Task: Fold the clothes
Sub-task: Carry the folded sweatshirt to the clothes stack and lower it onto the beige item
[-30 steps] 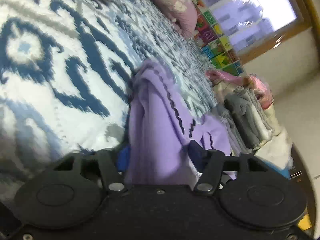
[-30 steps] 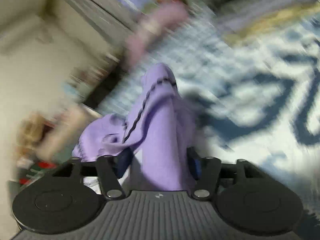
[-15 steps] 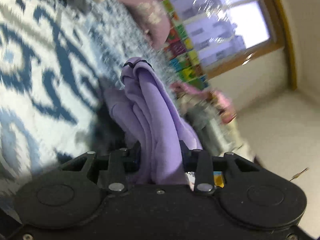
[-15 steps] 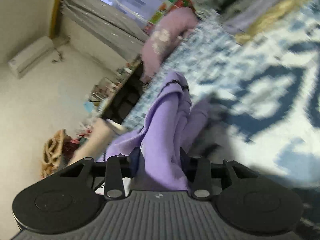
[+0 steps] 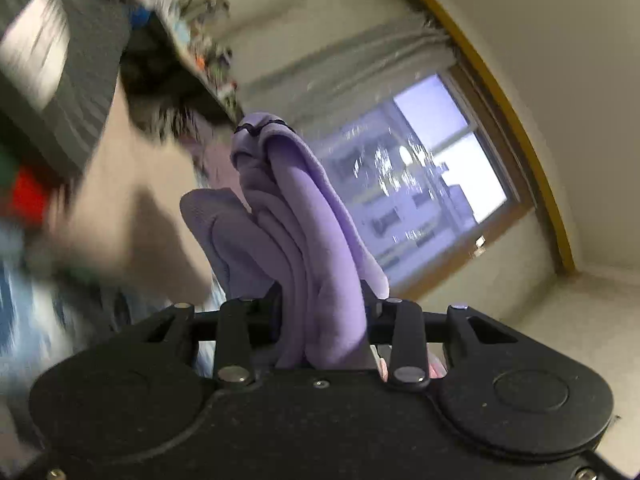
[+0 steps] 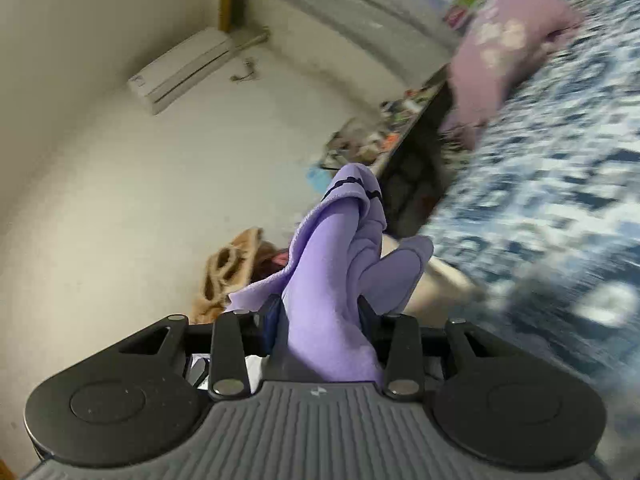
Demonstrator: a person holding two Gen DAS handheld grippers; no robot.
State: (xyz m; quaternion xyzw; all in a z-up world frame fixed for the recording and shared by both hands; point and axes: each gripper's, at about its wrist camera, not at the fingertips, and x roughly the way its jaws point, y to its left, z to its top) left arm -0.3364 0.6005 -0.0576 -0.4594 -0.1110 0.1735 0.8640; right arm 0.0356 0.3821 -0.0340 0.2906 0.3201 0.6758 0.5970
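Observation:
A lilac garment with dark wavy trim (image 5: 304, 220) is bunched between the jaws of my left gripper (image 5: 322, 304), which is shut on it and tilted up toward the window. The same garment (image 6: 336, 280) is also pinched in my right gripper (image 6: 320, 312), which is shut on it and raised above the bed. The cloth hangs in thick folds between both grippers. The fingertips are hidden by the fabric.
A blue-and-white patterned bedspread (image 6: 560, 200) lies to the right, with a pink pillow (image 6: 504, 44) at its far end. A window (image 5: 432, 176) with a curtain is ahead of the left gripper. A cluttered dark shelf (image 6: 404, 152) stands by the wall.
Both grippers have lifted the lilac garment off the bedspread and tilted upward. The left view now faces the window and wall instead of the bed.

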